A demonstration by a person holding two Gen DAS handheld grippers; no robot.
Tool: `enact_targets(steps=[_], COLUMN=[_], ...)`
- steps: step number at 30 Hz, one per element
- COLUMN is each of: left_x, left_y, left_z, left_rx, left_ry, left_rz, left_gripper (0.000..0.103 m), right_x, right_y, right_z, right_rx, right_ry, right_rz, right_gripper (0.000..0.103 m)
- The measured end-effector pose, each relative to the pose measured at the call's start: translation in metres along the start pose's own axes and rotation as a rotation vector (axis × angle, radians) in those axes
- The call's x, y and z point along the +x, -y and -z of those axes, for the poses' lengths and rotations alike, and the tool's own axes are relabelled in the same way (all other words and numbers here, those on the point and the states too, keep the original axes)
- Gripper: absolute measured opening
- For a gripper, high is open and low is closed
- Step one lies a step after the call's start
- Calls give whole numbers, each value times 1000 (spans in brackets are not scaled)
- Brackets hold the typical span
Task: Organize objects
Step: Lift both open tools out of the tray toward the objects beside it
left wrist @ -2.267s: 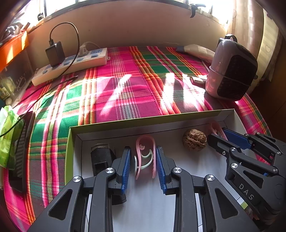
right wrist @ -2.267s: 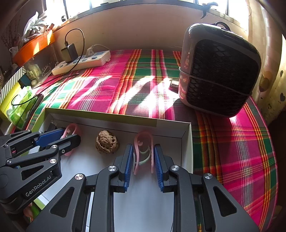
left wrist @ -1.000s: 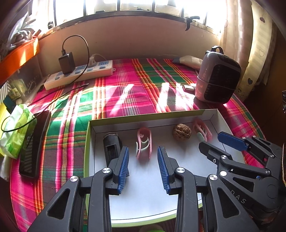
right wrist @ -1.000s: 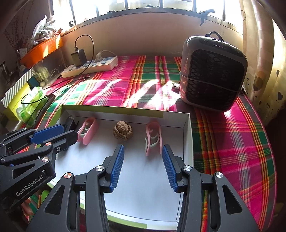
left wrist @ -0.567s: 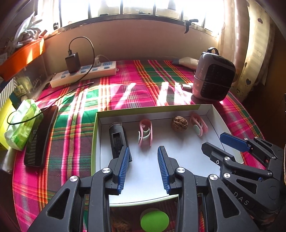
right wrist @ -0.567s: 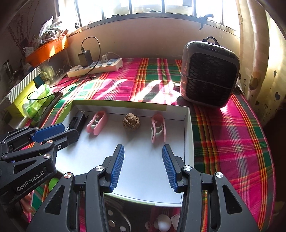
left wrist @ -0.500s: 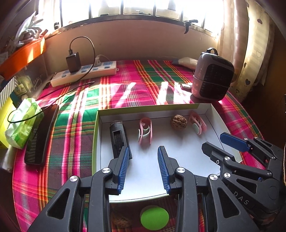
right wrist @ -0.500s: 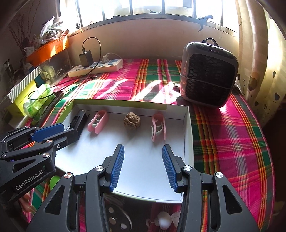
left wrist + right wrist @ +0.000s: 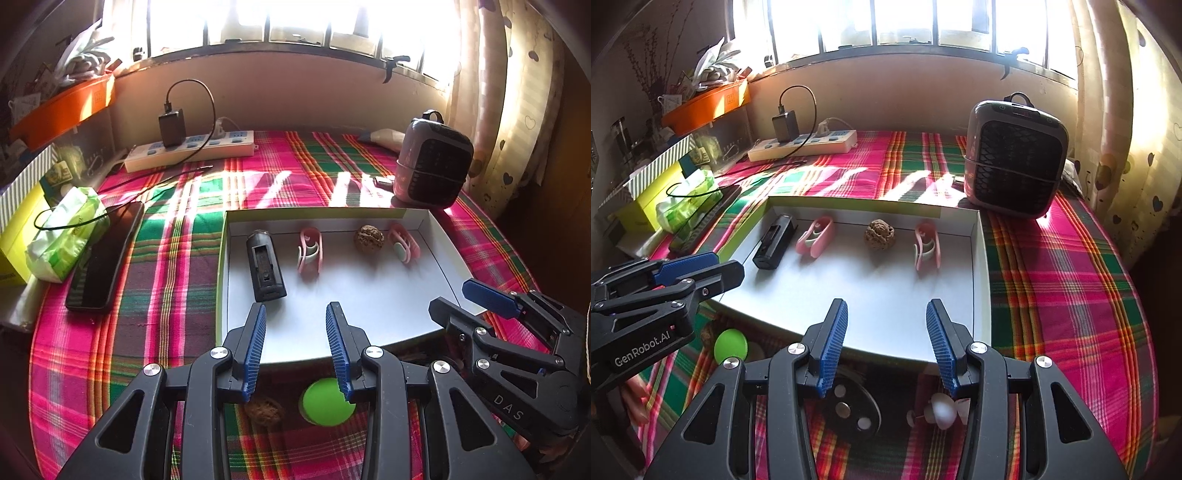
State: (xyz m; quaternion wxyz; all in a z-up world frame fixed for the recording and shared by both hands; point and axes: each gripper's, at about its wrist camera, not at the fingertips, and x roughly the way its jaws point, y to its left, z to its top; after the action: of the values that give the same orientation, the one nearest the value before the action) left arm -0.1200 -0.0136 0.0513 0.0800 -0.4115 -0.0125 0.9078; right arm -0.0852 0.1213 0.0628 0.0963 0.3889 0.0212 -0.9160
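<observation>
Plaid cloth [image 9: 1052, 280] bears a perforated disc [image 9: 849, 410] only right view shows; tools gape empty

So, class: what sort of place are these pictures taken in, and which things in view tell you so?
Most likely a room in a home, at a table under a window. The plaid tablecloth, a power strip with a charger plugged in, and a small heater beside heart-print curtains all suggest domestic use, not a lab.

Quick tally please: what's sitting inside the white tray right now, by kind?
Inside the white tray:
Pink clips: 2
Walnut: 1
Black rectangular device: 1
Total: 4
</observation>
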Motion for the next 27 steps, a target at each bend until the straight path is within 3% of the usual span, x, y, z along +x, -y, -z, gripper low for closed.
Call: enact_targets(steps=[27], left_x=[-22], left_y=[-28], left_z=[49], left_rx=[-70], left_ry=[-5], left_rz=[41], left_gripper=[36], right_x=[-26], right_y=[-37], right_z=[33], right_rx=[-79], right_ry=[35], right_rz=[-74], right_gripper=[51])
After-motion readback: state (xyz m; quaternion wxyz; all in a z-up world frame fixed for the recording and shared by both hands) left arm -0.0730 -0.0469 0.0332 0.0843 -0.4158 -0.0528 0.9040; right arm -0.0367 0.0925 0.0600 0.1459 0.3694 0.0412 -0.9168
